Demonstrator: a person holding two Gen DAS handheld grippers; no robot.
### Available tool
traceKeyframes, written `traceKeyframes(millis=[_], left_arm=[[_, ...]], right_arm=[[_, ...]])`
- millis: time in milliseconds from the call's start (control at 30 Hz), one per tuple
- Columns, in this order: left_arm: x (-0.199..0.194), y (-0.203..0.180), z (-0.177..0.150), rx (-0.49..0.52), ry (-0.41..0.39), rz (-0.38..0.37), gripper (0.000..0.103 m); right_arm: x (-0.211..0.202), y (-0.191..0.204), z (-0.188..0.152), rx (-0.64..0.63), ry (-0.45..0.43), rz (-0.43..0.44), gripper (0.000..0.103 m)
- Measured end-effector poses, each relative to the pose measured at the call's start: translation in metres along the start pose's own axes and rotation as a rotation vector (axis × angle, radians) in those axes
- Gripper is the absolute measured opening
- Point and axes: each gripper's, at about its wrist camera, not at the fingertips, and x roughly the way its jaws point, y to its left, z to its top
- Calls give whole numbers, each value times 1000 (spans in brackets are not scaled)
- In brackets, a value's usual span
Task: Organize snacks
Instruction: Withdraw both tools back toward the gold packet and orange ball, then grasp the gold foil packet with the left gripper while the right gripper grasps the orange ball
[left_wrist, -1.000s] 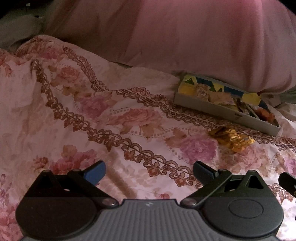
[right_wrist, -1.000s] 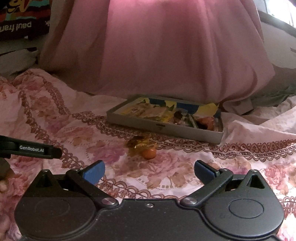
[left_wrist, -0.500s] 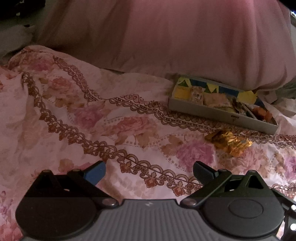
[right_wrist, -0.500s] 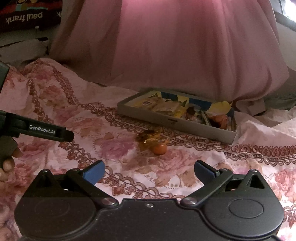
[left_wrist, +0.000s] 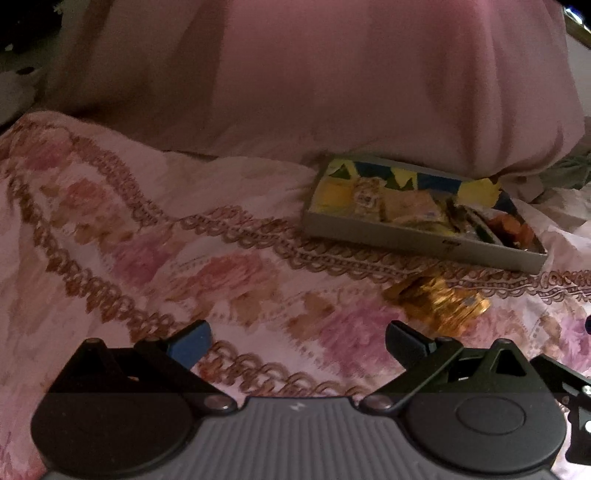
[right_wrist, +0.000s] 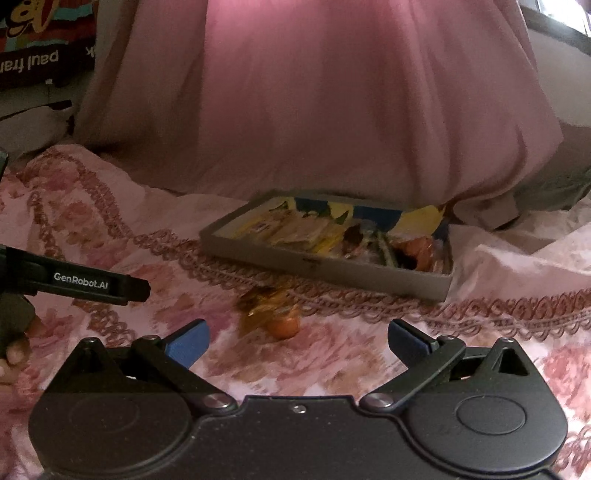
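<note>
We have both tools over a flowered bedspread (left_wrist: 155, 236), and neither carries anything: the left gripper (left_wrist: 297, 338) has its jaws spread wide with only cloth showing between them, and the right gripper (right_wrist: 297, 338) is just as wide and just as empty. The grey box (right_wrist: 332, 269) lies ahead of us against a big pink cushion (right_wrist: 332, 110), already holding a jumble of yellow, brown and orange wrapped snacks. Loose on the spread, just in front of the box's near wall but apart from it, sits a golden wrapped snack (right_wrist: 264, 302) with a small orange round piece (right_wrist: 283, 326) touching its near end; from the left camera the same golden snack (left_wrist: 439, 297) lies to the right of our jaws. We judge that we are in the approach for the last stray pieces, most of the sorting being done. The right gripper is lined up best, so our next move should bring it forward and down over the wrapper, closing gently since the foil looks crinkly and the round piece could roll away on the soft cloth
</note>
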Motion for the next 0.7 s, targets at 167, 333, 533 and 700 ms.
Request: traceKeyframes(millis=[167,333,533,700], left_arm=[[10,-14,9,4,9,-19,102],[29,-26,20,-26,37,-49,103],[55,-47,32,-76,73,-94,102],[78,-75,33,-69,134,-123,102]], right_arm=[[12,-16,3,-49,-5,-67,102],[28,-37,-3,-32,6,-89,102],[48,-45,-13,5,30,-58,102],[58,-37,-17,-21,40,-14,102]])
